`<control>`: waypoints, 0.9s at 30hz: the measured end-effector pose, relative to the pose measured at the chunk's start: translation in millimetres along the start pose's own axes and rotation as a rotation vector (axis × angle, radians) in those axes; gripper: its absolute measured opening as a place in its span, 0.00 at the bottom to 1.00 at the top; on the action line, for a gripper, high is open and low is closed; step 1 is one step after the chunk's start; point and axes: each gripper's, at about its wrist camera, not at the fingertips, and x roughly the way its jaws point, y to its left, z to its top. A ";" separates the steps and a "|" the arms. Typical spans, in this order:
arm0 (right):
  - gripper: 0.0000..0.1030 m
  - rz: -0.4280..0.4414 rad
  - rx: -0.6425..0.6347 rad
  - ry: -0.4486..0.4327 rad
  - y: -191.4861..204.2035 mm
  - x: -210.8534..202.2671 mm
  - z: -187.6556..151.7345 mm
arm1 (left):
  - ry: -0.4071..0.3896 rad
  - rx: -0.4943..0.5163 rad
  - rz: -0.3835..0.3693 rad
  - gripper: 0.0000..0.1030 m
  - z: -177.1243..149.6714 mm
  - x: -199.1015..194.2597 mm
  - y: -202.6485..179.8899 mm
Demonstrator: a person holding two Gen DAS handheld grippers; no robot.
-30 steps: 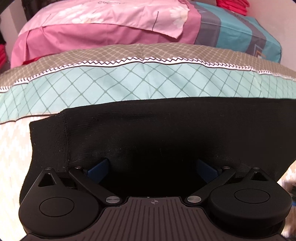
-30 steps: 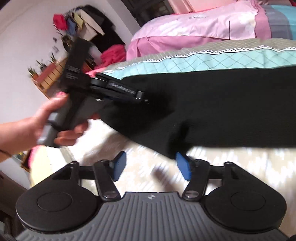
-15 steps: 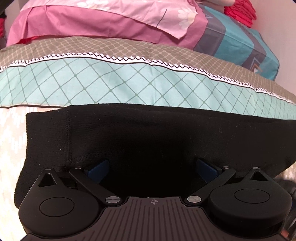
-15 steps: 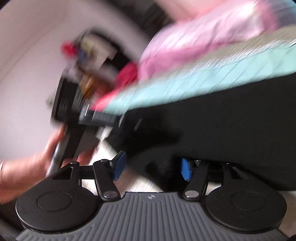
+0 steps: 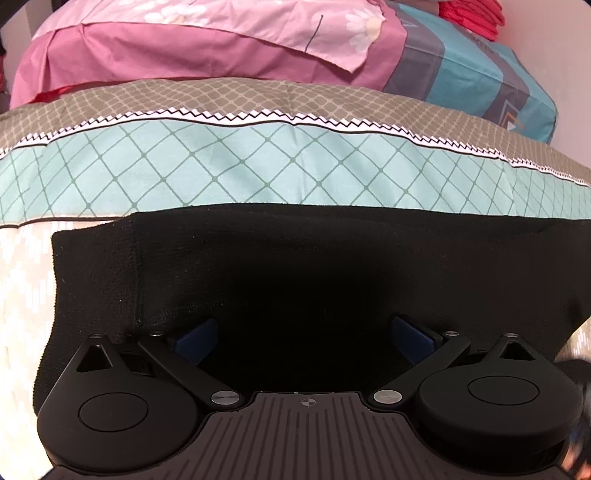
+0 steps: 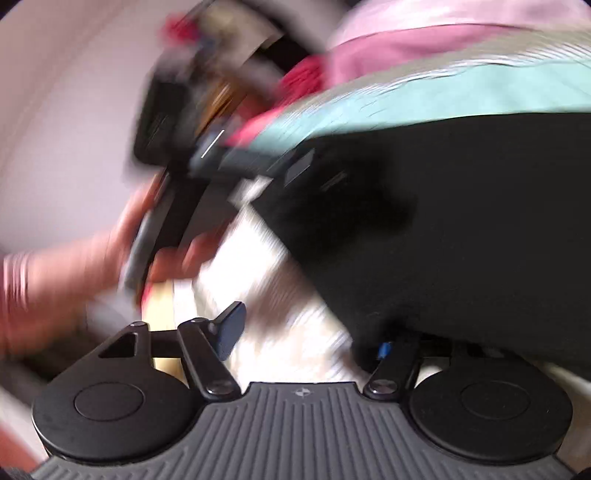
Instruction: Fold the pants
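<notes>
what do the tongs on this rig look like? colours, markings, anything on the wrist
Both tongs, left and right, look alike: matte black linkage arms with silver pivot screws, two round black discs, a ribbed grey body with a small crosshair mark, and blue fingertip pads. The bare left hand shows blurred; its wrist detail is unclear.

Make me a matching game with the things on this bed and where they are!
Things:
1. black knit pants
2. pink flowered pillow
3. teal diamond-check bedspread band
4. red folded cloth stack

Places:
A. top right corner, by the wall
B. nearest, in front of the left gripper's open jaws
C. just beyond the pants
D. far end of the bed, on the left

Pairs: 1-B, 2-D, 3-C, 4-A
</notes>
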 end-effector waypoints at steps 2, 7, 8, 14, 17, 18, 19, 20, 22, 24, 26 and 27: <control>0.56 -0.002 0.106 -0.059 -16.2 -3.9 1.3 | -0.005 0.000 0.006 1.00 -0.6 0.7 -0.5; 0.68 -0.089 -0.215 0.110 28.1 6.1 -21.7 | -0.012 0.020 0.024 1.00 -2.7 2.2 -3.9; 0.68 -0.126 -0.220 0.110 30.3 0.1 -22.2 | -0.013 0.023 0.028 1.00 -2.7 2.7 -5.1; 0.73 -0.135 -0.132 -0.102 41.6 -83.5 -30.1 | -0.033 0.047 0.064 1.00 -6.8 5.6 -11.7; 0.80 -0.172 -0.114 -0.244 39.4 -94.4 -27.4 | -0.052 0.078 0.104 1.00 -11.6 7.8 -18.8; 0.80 -0.202 -0.109 -0.261 36.2 -86.6 -25.1 | -0.059 0.087 0.119 1.00 -13.4 8.6 -21.2; 0.79 -0.222 -0.099 -0.267 27.9 -87.7 -21.9 | -0.067 0.093 0.134 1.00 -15.0 9.4 -23.5; 0.76 -0.233 -0.083 -0.261 18.6 -82.5 -19.3 | -0.074 0.096 0.145 1.00 -16.5 10.1 -25.4; 0.65 -0.273 -0.044 -0.246 0.0 -70.8 -15.1 | -0.084 0.096 0.157 1.00 -17.8 10.4 -26.7; 0.49 -0.310 -0.012 -0.283 -20.6 -81.1 -14.7 | -0.089 0.096 0.158 1.00 -18.1 10.4 -26.3; 0.51 -0.316 0.050 -0.359 -38.1 -105.3 -15.8 | -0.094 0.097 0.156 1.00 -18.7 10.4 -25.6; 0.53 -0.336 0.073 -0.405 -45.7 -118.2 -16.5 | -0.097 0.098 0.157 1.00 -19.2 10.5 -25.6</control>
